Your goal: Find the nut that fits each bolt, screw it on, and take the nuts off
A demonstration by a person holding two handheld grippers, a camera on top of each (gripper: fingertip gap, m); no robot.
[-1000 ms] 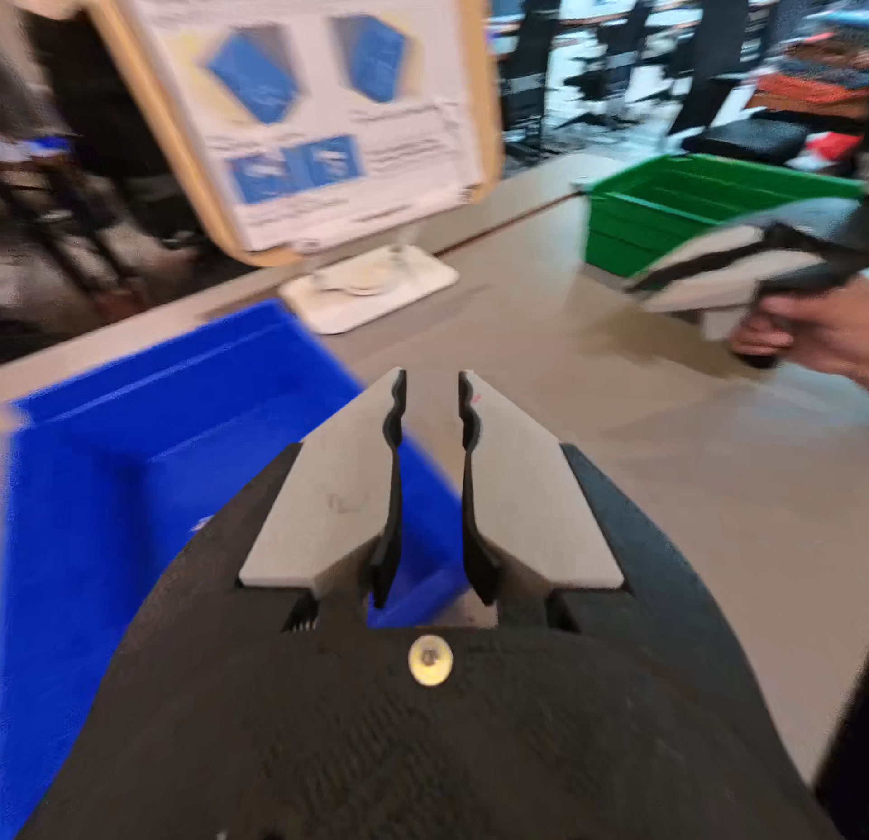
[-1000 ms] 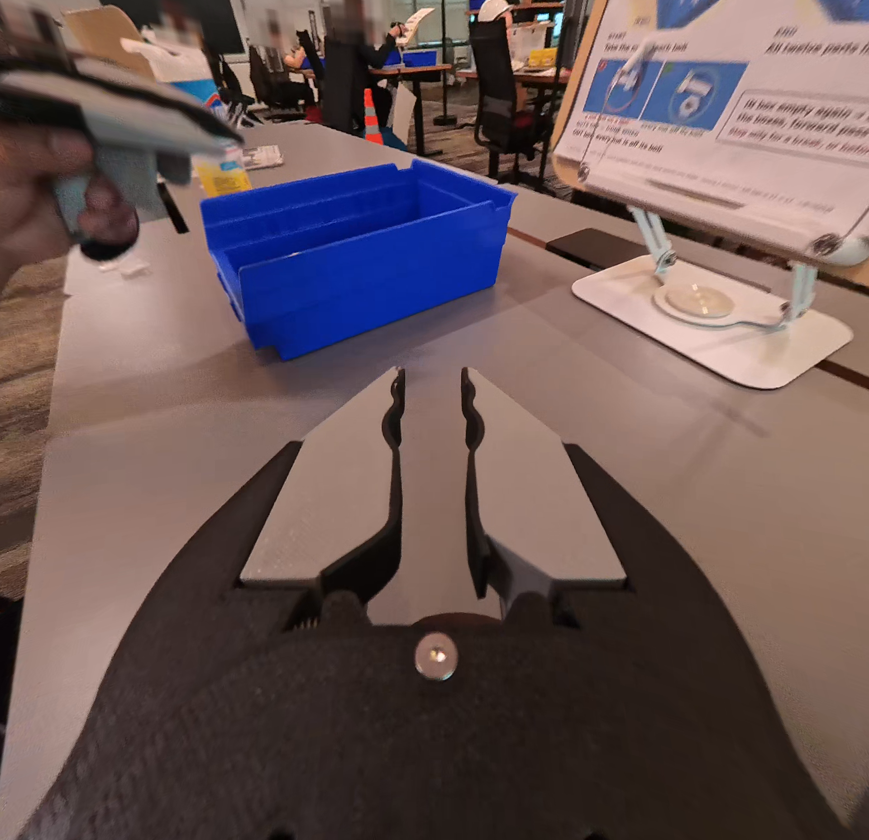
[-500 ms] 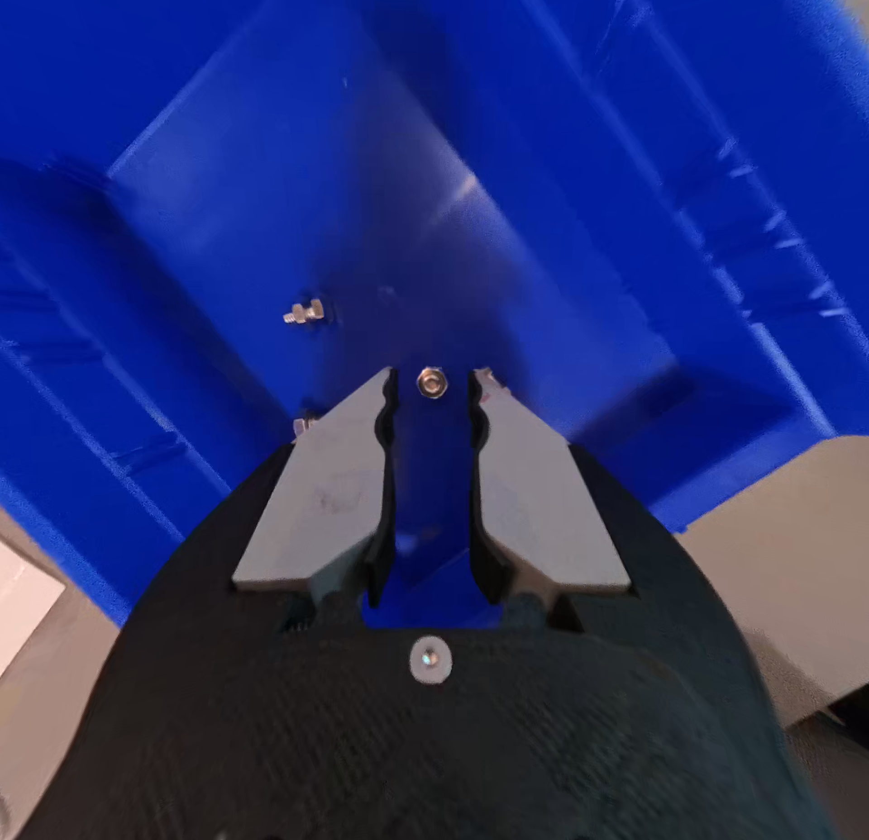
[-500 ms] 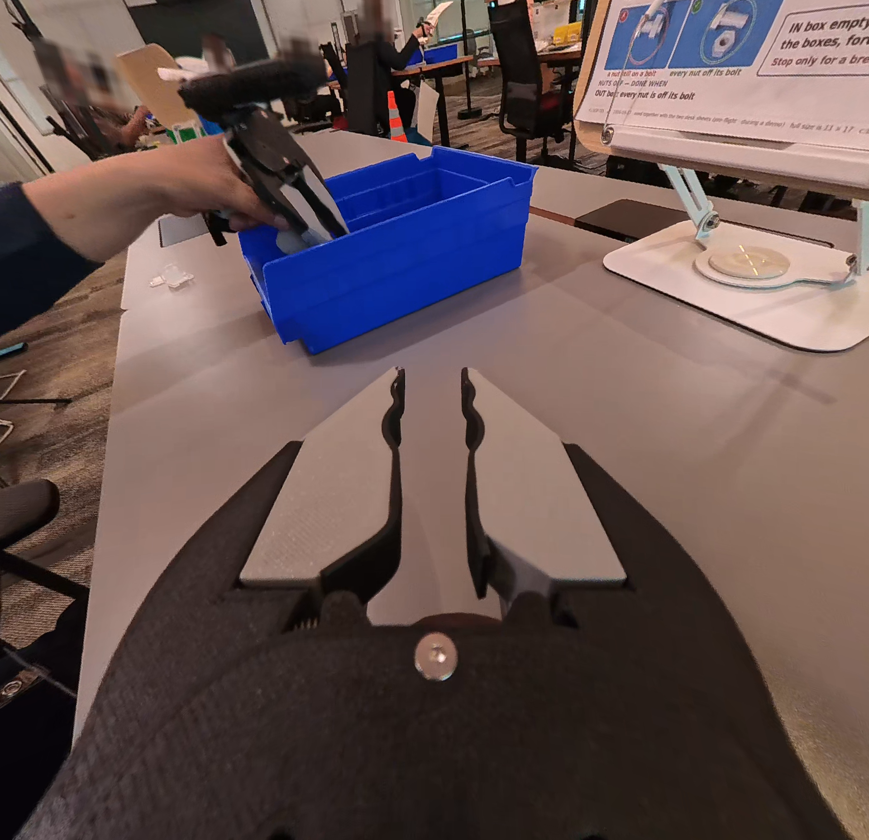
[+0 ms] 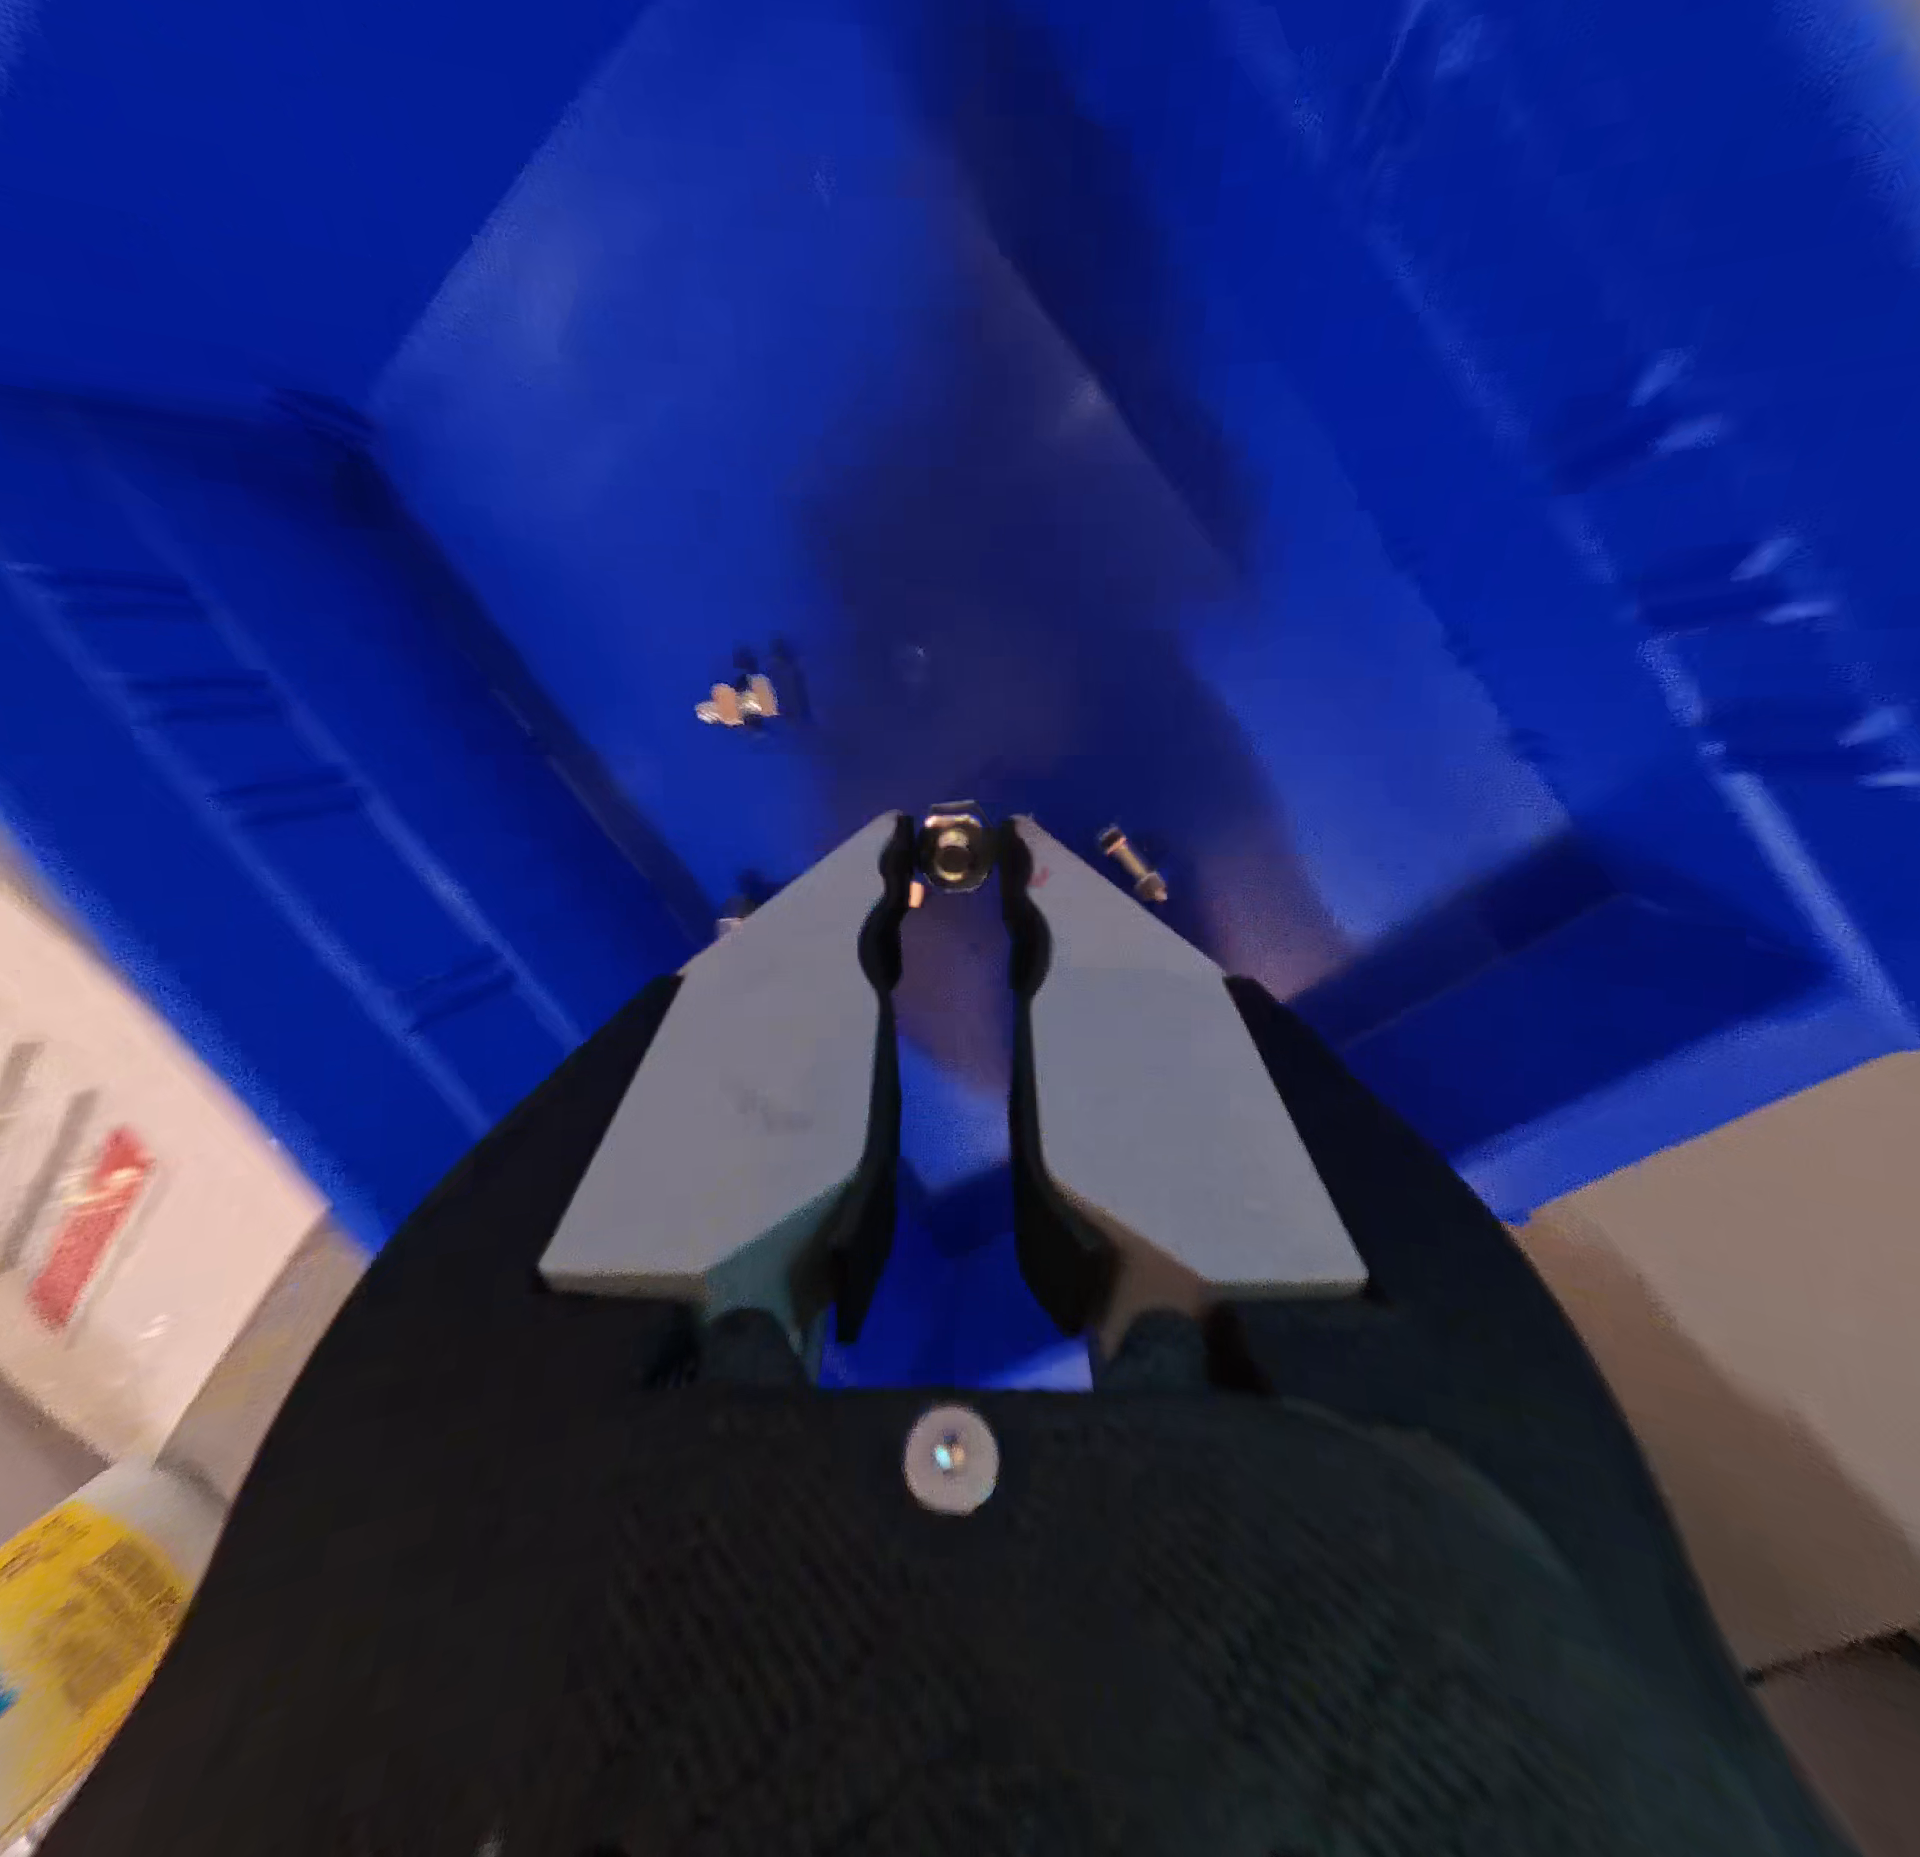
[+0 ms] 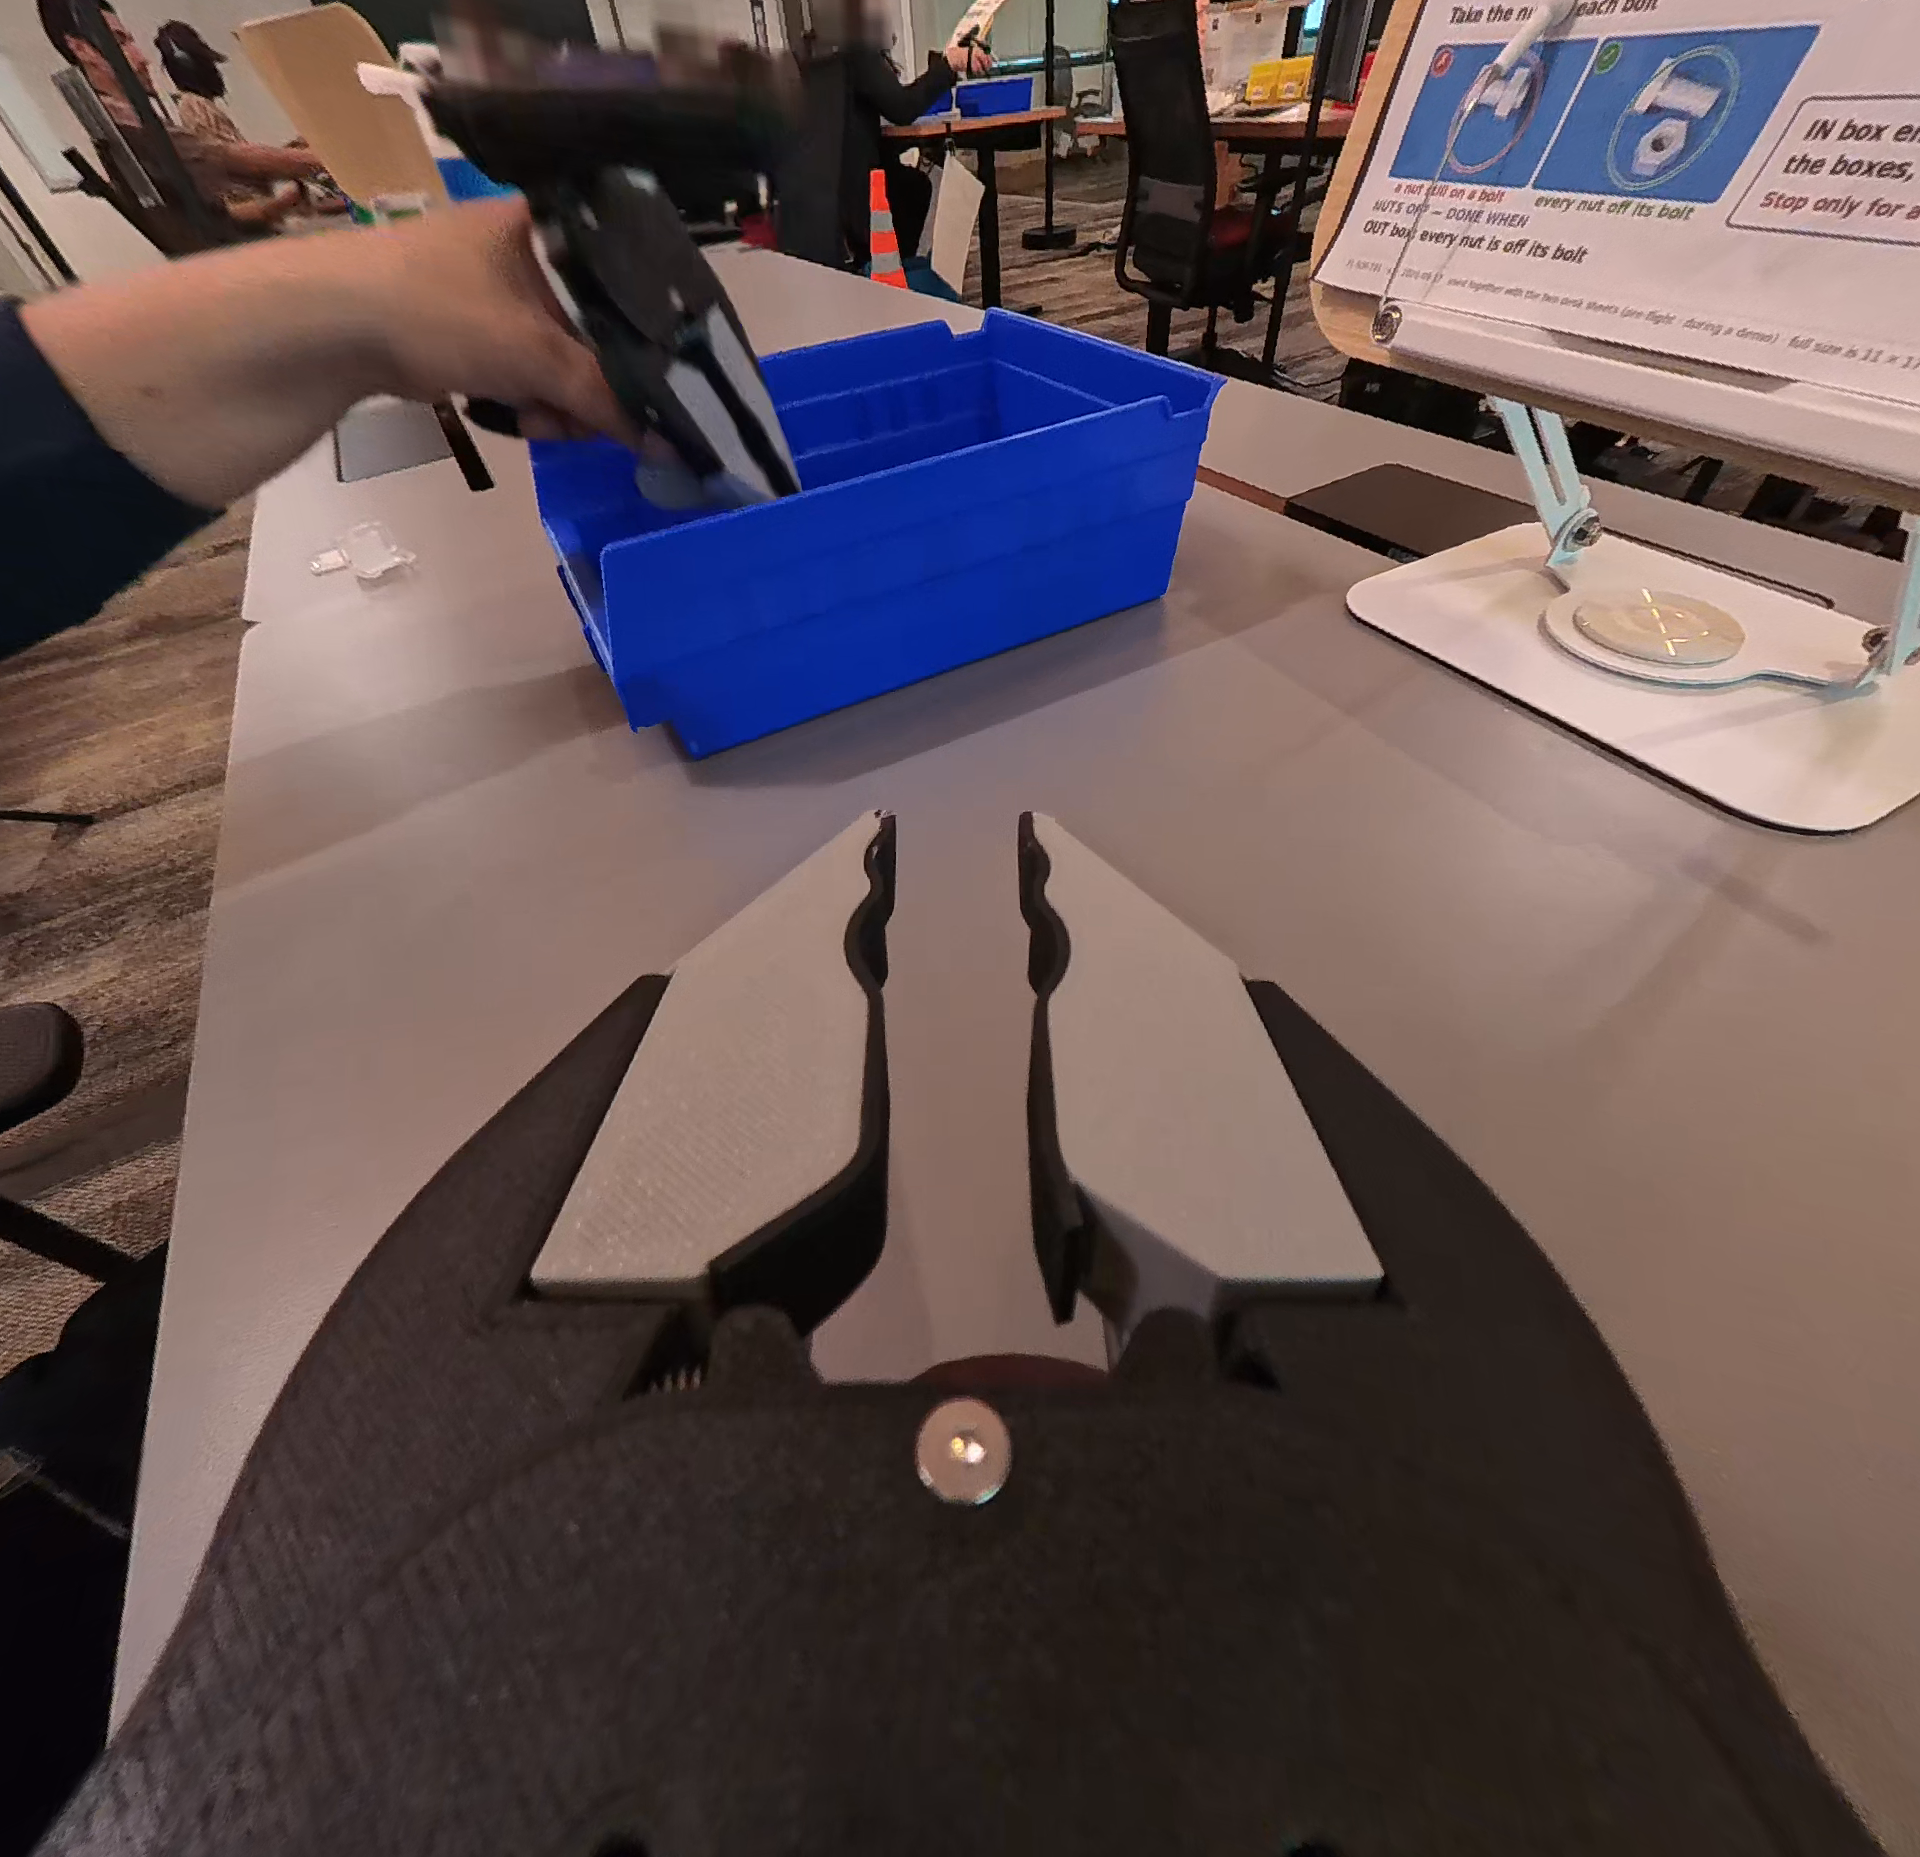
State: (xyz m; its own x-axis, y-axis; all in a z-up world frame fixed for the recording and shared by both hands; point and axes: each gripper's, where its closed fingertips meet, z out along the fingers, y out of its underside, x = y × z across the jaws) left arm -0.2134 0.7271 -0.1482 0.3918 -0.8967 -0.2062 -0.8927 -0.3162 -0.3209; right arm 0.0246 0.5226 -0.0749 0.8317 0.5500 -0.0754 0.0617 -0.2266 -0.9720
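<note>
The left gripper [image 5: 951, 857] reaches down into the blue bin [image 5: 1039, 353] at frame centre, its jaws flanking a bolt with nut [image 5: 951, 860]; whether they pinch it, I cannot tell. The right gripper [image 6: 954, 831] hovers over the grey table [image 6: 1351, 872], jaws spread and empty.
</note>
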